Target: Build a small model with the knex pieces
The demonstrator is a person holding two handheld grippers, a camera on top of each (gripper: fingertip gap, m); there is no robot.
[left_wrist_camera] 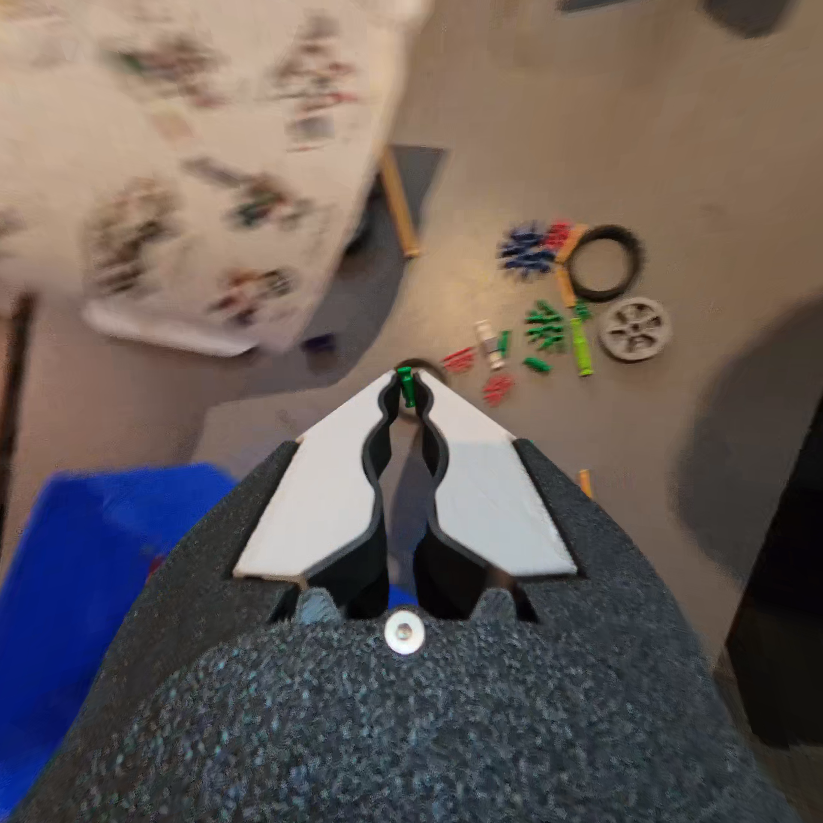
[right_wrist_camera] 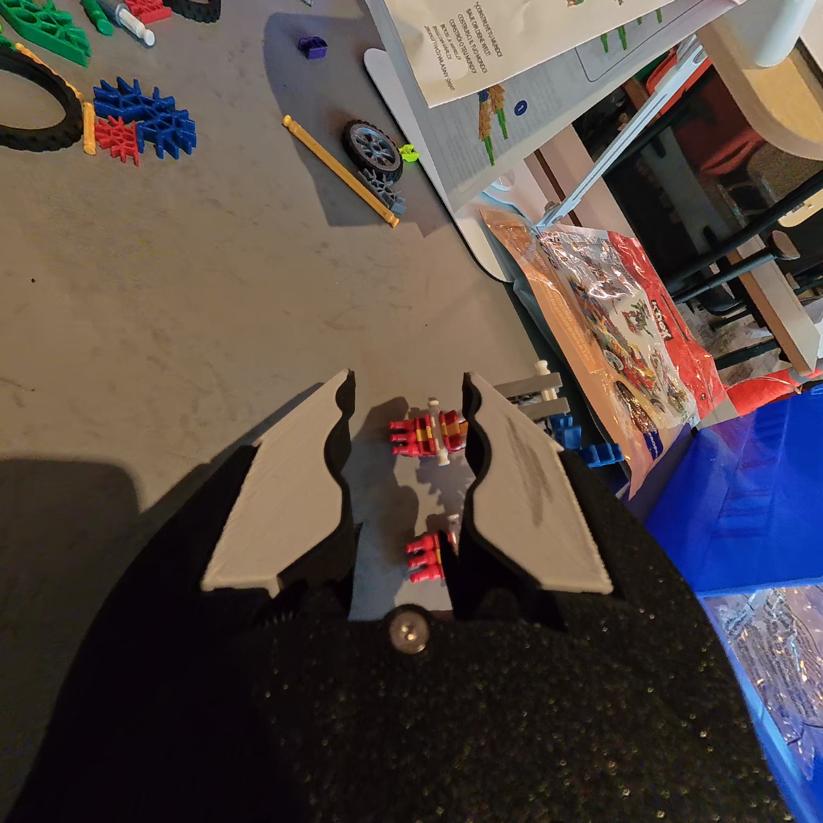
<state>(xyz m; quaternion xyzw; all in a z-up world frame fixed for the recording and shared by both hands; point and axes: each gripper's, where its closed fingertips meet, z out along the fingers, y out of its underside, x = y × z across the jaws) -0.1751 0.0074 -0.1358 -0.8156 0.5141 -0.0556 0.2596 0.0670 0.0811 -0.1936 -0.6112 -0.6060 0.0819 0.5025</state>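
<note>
My grey tabletop (right_wrist_camera: 187, 285) carries everything, and the biggest thing on it is the printed instruction sheet (left_wrist_camera: 178, 178), propped up and blurred in the left view, sharp at the top of the right view. A blue bin (right_wrist_camera: 748, 499) sits at the table's right edge beside a crinkled plastic parts bag (right_wrist_camera: 614, 329). Farther out lies a black tyre ring (left_wrist_camera: 603, 262), with a grey spoked wheel hub (left_wrist_camera: 634, 328) just beside it, and heaps of blue connectors (right_wrist_camera: 147, 118), red connectors (right_wrist_camera: 116, 139) and green connectors (left_wrist_camera: 545, 327) nearby. A yellow rod (right_wrist_camera: 340, 171) lies flat, touching a small tyred wheel (right_wrist_camera: 373, 149) near the sheet's foot. My right tongs (right_wrist_camera: 409, 385) stand wide apart with nothing in them, hovering over a small red assembly with a white rod through it (right_wrist_camera: 429, 434); a second red assembly (right_wrist_camera: 425, 559) lies closer in, partly hidden under the right finger. My left tongs (left_wrist_camera: 406, 386) are pinched almost together at the tips, gripping a small green rod (left_wrist_camera: 406, 384) upright between them, held above the table and well apart from the piles. A tiny purple clip (right_wrist_camera: 312, 47) lies alone near the sheet.
</note>
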